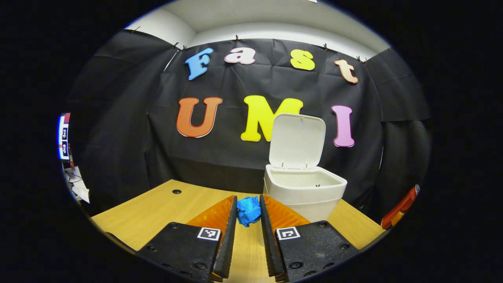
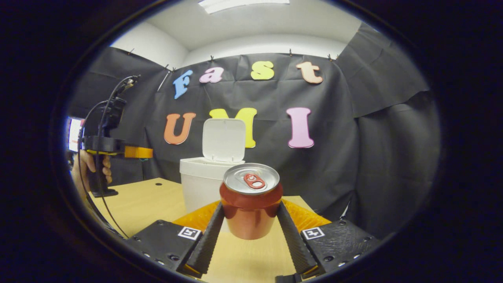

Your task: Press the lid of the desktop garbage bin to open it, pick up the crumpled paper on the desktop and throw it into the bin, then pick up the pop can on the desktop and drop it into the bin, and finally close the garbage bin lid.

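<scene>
A: Bin (image 1: 304,192) status? White, square, lid (image 1: 297,140) standing upright on the rear hinge. In the left gripper view the upper inner walls look bare; I cannot see the bottom.

B: Same in the right gripper view: bin (image 2: 196,182) open, just behind the can, interior hidden by the near wall.

A: Crumpled paper (image 1: 248,210): blue, wadded, pinched at the tips of the left gripper (image 1: 248,214). Fingers are closed in on both sides of it. It sits clear of the wooden desktop (image 1: 157,212), in front of the bin and left of its opening.

B: Pop can (image 2: 251,200): red body, silver top, red pull tab, upright. Right gripper (image 2: 250,214) clamps it, one finger on each flank, its base raised above the desktop.

A: The left gripper (image 2: 135,152) shows far left in the right gripper view, a hand (image 2: 92,169) on its handle.
</scene>
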`<state>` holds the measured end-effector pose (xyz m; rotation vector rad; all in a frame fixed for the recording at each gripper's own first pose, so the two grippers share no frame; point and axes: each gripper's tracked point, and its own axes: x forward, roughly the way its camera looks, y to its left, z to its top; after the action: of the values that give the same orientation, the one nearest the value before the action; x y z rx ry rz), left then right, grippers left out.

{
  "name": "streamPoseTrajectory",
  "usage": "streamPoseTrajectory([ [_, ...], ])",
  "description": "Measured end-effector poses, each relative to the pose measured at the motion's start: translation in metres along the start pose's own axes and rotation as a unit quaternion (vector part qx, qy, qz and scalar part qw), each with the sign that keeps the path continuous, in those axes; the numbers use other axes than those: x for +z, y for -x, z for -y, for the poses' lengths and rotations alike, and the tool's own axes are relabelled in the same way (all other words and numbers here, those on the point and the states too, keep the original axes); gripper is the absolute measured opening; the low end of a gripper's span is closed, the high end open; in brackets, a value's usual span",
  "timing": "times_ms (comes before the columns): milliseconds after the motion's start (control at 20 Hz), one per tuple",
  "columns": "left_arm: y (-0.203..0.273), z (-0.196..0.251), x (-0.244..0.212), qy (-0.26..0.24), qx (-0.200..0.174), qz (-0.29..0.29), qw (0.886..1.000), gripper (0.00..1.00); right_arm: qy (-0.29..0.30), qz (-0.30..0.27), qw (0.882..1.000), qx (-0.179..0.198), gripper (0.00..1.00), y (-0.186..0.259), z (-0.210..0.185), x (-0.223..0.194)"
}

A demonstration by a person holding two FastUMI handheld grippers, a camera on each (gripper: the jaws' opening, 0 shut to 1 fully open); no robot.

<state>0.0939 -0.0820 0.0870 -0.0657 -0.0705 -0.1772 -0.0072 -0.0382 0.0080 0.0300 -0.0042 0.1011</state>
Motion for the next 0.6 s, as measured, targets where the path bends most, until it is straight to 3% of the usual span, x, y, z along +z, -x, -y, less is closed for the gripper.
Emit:
streamPoseTrajectory([
  [100,-0.021,0.019,0.014,-0.007,-0.054,0.035,0.998,0.42,0.001,-0.002,1.000,0.018,0.78,0.003,-0.009,-0.002],
  [150,-0.032,0.020,0.019,-0.018,-0.062,0.046,0.997,0.38,0.003,-0.002,1.000,0.016,0.79,0.001,-0.005,-0.003],
  [350,-0.068,0.030,0.023,-0.027,-0.086,0.073,0.993,0.41,0.002,-0.010,1.000,0.020,0.79,-0.002,-0.008,-0.008],
  [400,-0.075,0.038,0.024,-0.025,-0.095,0.076,0.992,0.46,0.001,-0.014,1.000,0.023,0.79,-0.004,-0.009,-0.011],
  [450,-0.083,0.046,0.024,-0.021,-0.104,0.073,0.992,0.41,0.002,-0.019,1.000,0.021,0.79,-0.005,-0.006,-0.014],
  [600,-0.100,0.069,0.019,-0.018,-0.113,0.059,0.992,0.41,0.003,-0.025,1.000,0.014,0.78,-0.011,-0.002,-0.017],
])
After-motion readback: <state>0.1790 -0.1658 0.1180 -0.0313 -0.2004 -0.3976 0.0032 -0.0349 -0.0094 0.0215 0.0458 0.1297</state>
